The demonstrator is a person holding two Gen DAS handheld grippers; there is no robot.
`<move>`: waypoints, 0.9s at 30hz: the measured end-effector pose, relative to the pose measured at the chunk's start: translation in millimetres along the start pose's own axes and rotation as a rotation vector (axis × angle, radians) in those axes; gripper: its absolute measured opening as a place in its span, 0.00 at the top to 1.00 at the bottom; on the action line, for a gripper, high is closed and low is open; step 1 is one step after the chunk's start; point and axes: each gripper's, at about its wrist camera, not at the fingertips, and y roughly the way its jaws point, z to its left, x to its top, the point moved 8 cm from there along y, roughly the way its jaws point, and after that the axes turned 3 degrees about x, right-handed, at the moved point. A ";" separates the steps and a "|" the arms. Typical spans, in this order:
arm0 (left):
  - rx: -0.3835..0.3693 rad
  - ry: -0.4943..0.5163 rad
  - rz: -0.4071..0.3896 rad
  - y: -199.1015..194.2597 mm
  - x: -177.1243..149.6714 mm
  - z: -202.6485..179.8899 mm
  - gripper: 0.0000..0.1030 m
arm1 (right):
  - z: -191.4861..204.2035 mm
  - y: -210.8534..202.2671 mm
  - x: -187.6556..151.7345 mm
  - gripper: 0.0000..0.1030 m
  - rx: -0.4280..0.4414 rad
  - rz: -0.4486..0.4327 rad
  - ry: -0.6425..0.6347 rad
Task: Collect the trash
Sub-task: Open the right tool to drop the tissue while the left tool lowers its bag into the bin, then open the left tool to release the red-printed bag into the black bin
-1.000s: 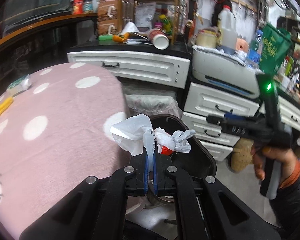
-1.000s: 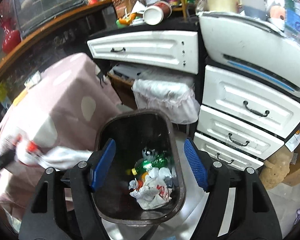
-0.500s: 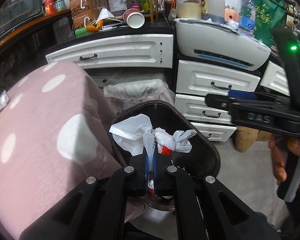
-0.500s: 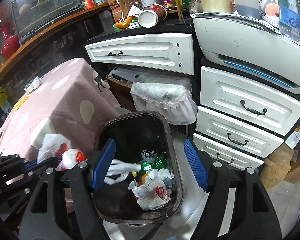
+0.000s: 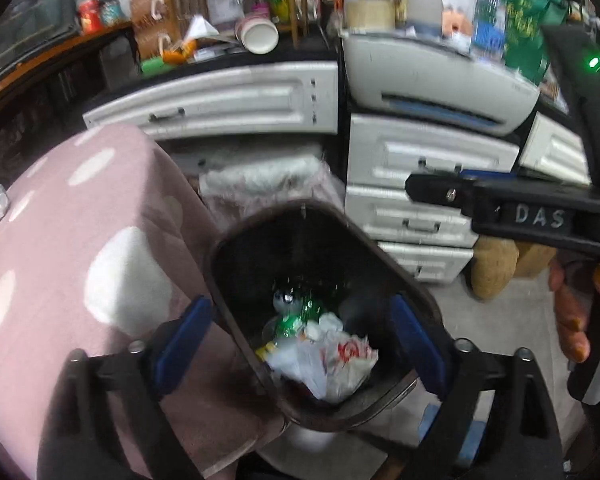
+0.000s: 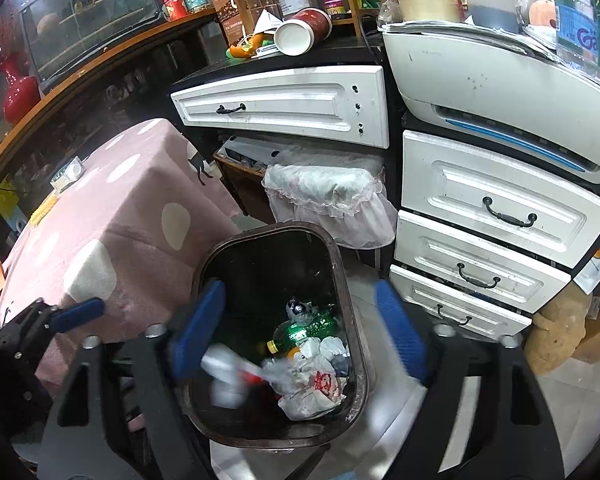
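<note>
A dark trash bin stands on the floor between the pink table and the white drawers. It holds crumpled white wrappers, a green bottle and other litter. A white plastic bag with a red bit is blurred, falling inside the bin at its left side. My left gripper is open and empty just above the bin; it also shows in the right wrist view. My right gripper is open and empty over the bin; its body shows in the left wrist view.
A table with a pink polka-dot cloth touches the bin's left side. White drawers and a printer stand to the right. A lace-covered box sits behind the bin. A brown sack lies at the right.
My left gripper has opened and let go of the white plastic bag, which is dropping into the bin. The left gripper has moved right, over the bin. The right gripper has barely moved.
</note>
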 end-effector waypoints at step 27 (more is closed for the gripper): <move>0.037 -0.085 -0.069 -79.0 -10.7 65.5 0.05 | 79.9 0.9 4.3 0.18 0.168 0.044 -0.107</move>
